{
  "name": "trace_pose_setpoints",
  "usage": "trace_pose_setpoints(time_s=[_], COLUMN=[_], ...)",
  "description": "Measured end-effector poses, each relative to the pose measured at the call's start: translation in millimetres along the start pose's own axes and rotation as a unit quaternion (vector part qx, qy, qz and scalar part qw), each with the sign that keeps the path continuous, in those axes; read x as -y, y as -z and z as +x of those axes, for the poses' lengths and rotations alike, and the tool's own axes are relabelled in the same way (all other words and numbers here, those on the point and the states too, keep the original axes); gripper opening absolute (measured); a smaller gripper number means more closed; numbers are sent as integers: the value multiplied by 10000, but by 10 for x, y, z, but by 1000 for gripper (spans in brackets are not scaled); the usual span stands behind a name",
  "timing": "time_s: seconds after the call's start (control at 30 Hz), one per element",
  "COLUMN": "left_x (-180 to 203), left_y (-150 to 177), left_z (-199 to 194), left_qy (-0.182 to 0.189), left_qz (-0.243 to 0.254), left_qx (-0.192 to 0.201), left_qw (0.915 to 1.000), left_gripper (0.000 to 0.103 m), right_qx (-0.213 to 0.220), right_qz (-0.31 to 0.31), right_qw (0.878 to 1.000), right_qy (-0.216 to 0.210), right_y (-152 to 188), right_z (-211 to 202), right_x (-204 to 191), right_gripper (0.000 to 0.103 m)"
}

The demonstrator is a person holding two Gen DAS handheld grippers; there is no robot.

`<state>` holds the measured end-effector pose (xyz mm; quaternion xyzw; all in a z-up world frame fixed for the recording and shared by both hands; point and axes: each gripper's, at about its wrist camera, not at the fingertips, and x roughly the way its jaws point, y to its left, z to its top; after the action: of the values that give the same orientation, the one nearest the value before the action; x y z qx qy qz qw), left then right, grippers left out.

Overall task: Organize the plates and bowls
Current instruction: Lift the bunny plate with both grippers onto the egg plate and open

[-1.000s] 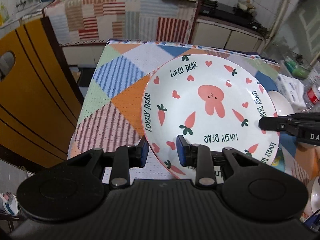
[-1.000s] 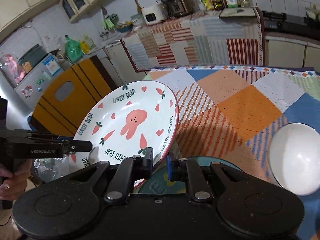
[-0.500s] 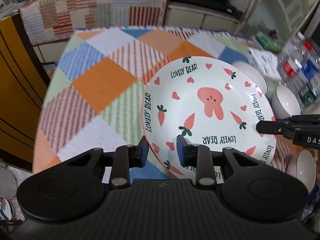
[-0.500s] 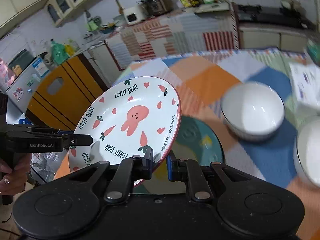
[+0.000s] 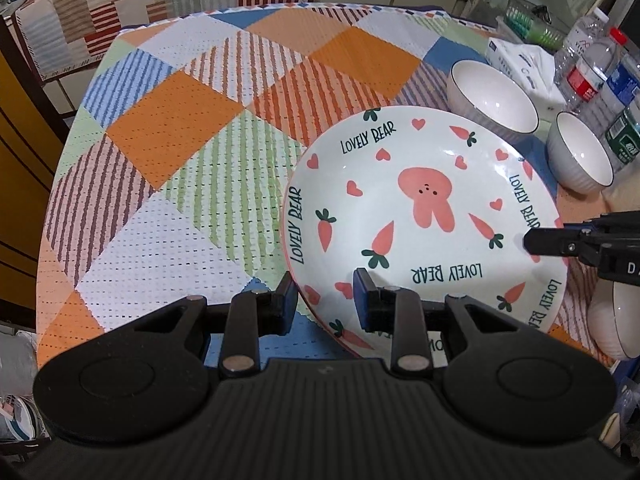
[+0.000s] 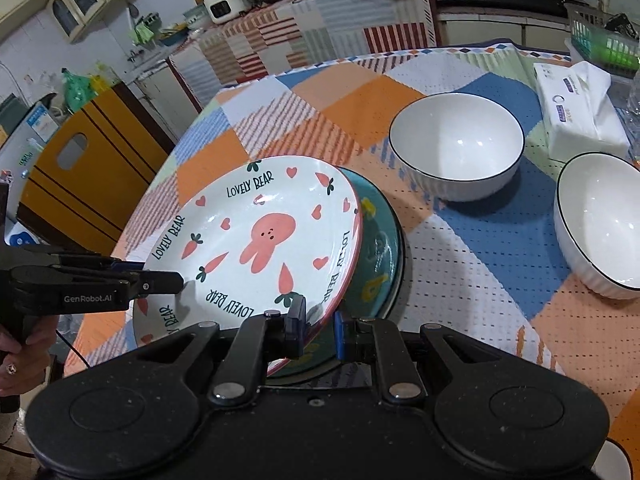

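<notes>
A white "Lovely Bear" plate [image 5: 420,216] with a pink rabbit and carrots is held by both grippers. My left gripper [image 5: 325,300] is shut on its near rim. My right gripper [image 6: 319,326] is shut on the opposite rim, and its finger shows in the left wrist view [image 5: 560,242]. In the right wrist view the plate [image 6: 260,240] sits tilted just above a teal plate [image 6: 378,256] on the table. Two white ribbed bowls [image 6: 456,148] [image 6: 600,228] stand to the right of the plates. A third bowl's edge [image 5: 612,328] shows at the right.
The table carries a patchwork checked cloth [image 5: 200,120]. A tissue pack [image 6: 576,116] and water bottles [image 5: 592,64] stand at the far right. A green basket [image 6: 600,40] sits behind them. A yellow wooden chair [image 6: 80,168] stands at the table's left side.
Both grippers carried the plate rightward across the table and lowered it over the teal plate. The white bowls have come into view.
</notes>
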<state>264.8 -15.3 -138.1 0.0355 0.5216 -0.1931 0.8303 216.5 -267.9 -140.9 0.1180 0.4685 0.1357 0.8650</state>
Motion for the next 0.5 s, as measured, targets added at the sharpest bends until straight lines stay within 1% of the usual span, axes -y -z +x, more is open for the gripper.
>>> trace_pose_setpoints(time_s=[0.13, 0.27, 0.4, 0.5], left_x=[2, 27, 16, 25], left_y=[-27, -47, -72, -76], left_z=[43, 88, 79, 106], left_qy=[23, -49, -22, -29], left_qz=[5, 78, 93, 99], left_qx=[-96, -117, -125, -209], left_qw=[10000, 9999, 9999, 9997], left_gripper=[28, 28, 28, 28], right_qx=[-73, -285, -300, -407], right_qz=[-49, -94, -37, -12], right_qw=[9999, 9989, 9985, 9976], right_qy=[145, 367, 460, 552], right_y=[-15, -67, -120, -133], right_z=[11, 110, 126, 136], right_x=[-24, -54, -66, -103], right_gripper=[19, 22, 22, 23])
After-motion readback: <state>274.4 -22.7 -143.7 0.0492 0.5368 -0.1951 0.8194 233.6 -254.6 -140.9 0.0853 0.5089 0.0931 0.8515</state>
